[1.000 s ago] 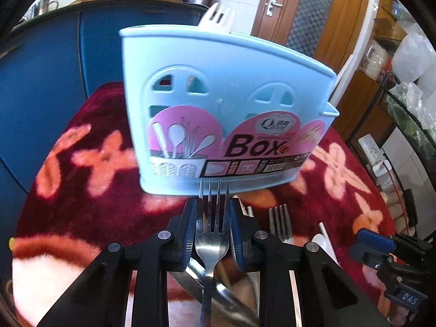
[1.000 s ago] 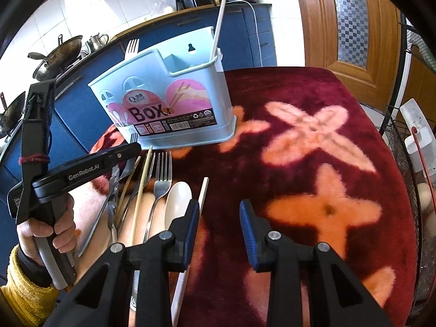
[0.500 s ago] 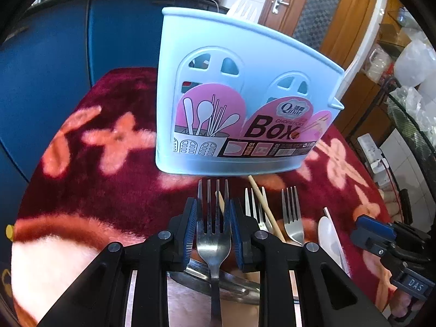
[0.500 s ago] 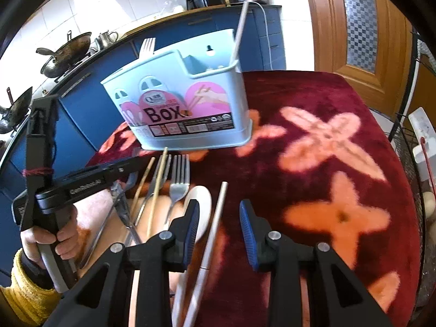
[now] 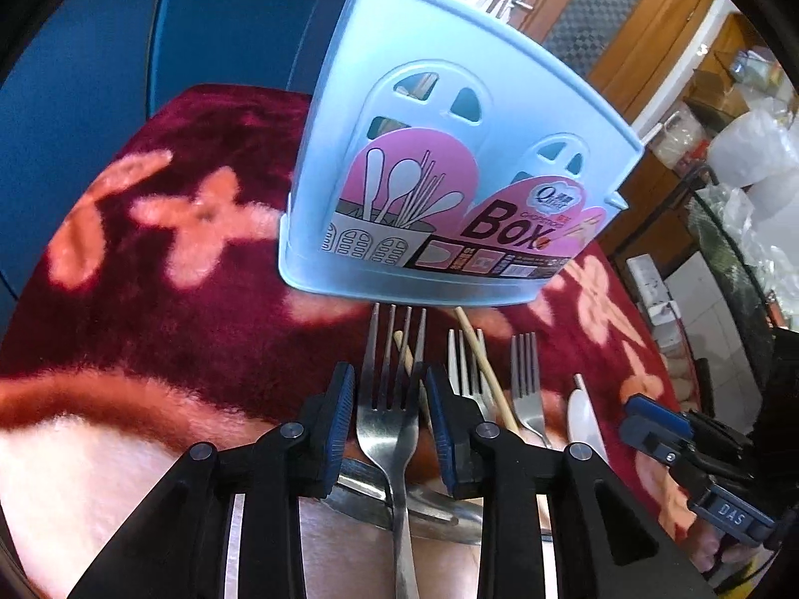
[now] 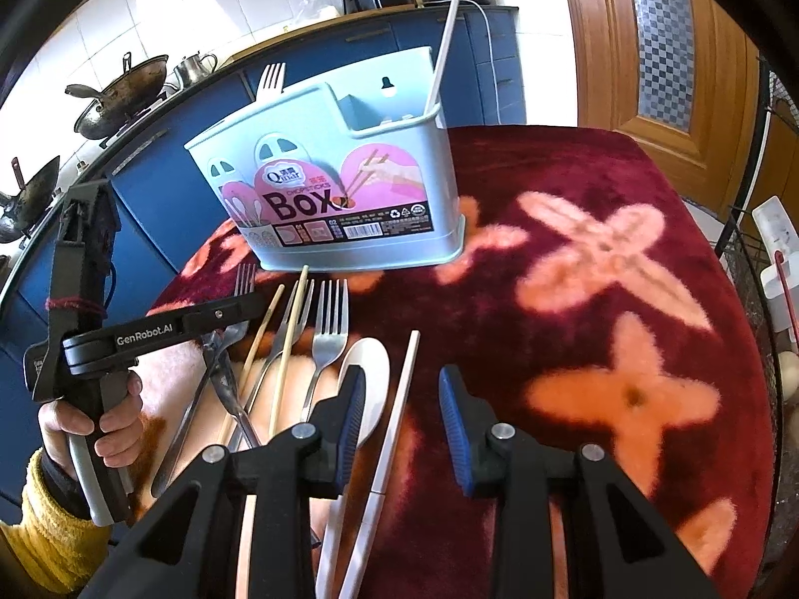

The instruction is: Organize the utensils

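Bracketing one steel fork (image 5: 387, 414), the left gripper (image 5: 388, 399) has its jaws opening; slim gaps show between the blue pads (image 5: 335, 419) and the fork's neck, so the fork sits between them, not pressed. Fork long axis: runs away from the camera, tines toward the holder, handle back under the gripper.

Right gripper (image 6: 402, 407): jaws apart, clamped on nothing; one white chopstick (image 6: 394, 414) lies on the cloth below the gap, its long axis slanting up toward the holder.

Loose on the red flowered cloth (image 6: 599, 249), right-wrist view:
- steel forks, three counted, including the one in the left gripper; a further utensil lies partly hidden under the left gripper, kind unclear. The rightmost fork (image 6: 327, 329) lies tines toward the holder
- wooden chopsticks (image 6: 289, 334), two, same heading
- white spoon (image 6: 367, 374), one, bowl toward the holder

Blue utensil holder (image 6: 344, 199), one, upright, just beyond the tines. Standing in it: one white fork (image 6: 271, 81) at the left end, one white chopstick (image 6: 442, 57) at the right end.

A hand (image 6: 107, 414) in a yellow sleeve grips the left gripper's handle.
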`<state>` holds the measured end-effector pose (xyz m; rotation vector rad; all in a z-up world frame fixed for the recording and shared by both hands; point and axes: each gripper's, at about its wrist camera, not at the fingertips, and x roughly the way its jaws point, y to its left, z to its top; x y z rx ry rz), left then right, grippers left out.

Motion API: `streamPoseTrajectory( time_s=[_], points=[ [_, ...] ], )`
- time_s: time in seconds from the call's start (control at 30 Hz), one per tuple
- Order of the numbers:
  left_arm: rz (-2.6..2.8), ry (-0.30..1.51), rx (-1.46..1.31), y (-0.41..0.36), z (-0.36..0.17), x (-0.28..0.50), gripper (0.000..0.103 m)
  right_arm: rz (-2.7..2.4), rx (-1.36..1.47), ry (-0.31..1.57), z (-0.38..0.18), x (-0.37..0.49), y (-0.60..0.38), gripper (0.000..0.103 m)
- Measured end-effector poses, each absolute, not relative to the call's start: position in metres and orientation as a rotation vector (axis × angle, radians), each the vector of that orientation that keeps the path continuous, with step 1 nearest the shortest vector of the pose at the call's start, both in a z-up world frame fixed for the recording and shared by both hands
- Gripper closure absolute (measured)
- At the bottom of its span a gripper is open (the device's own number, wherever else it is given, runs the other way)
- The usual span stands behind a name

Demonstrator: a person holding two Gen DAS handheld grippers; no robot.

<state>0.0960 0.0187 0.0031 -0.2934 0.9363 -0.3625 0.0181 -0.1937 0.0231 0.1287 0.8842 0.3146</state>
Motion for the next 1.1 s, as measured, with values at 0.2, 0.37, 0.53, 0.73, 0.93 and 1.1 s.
streamPoseTrajectory(
  time_s=[0.2,0.37,0.53,0.73,0.93,1.1],
  points=[
    [-0.398,0.908,-0.300,0.021,0.005,0.090,0.094,0.317,0.123,0.876,0.025,0.017,-0.192,0.069],
    [-0.396,0.884,-0.232,0.016,0.010,0.083,0.099,0.320,0.115,0.871,0.027,0.015,-0.189,0.069],
    [-0.383,0.898,-0.205,0.011,0.009,0.088,0.097,0.321,0.110,0.862,0.030,0.015,-0.188,0.069],
    [-0.383,0.936,-0.234,0.013,0.001,0.092,0.091,0.321,0.108,0.861,0.030,0.014,-0.187,0.069],
    [-0.380,0.885,-0.254,0.017,0.009,0.084,0.099,0.305,0.116,0.871,0.026,0.016,-0.190,0.069],
    [-0.364,0.835,-0.257,0.021,0.023,0.075,0.102,0.311,0.115,0.867,0.027,0.015,-0.188,0.069]
  ],
)
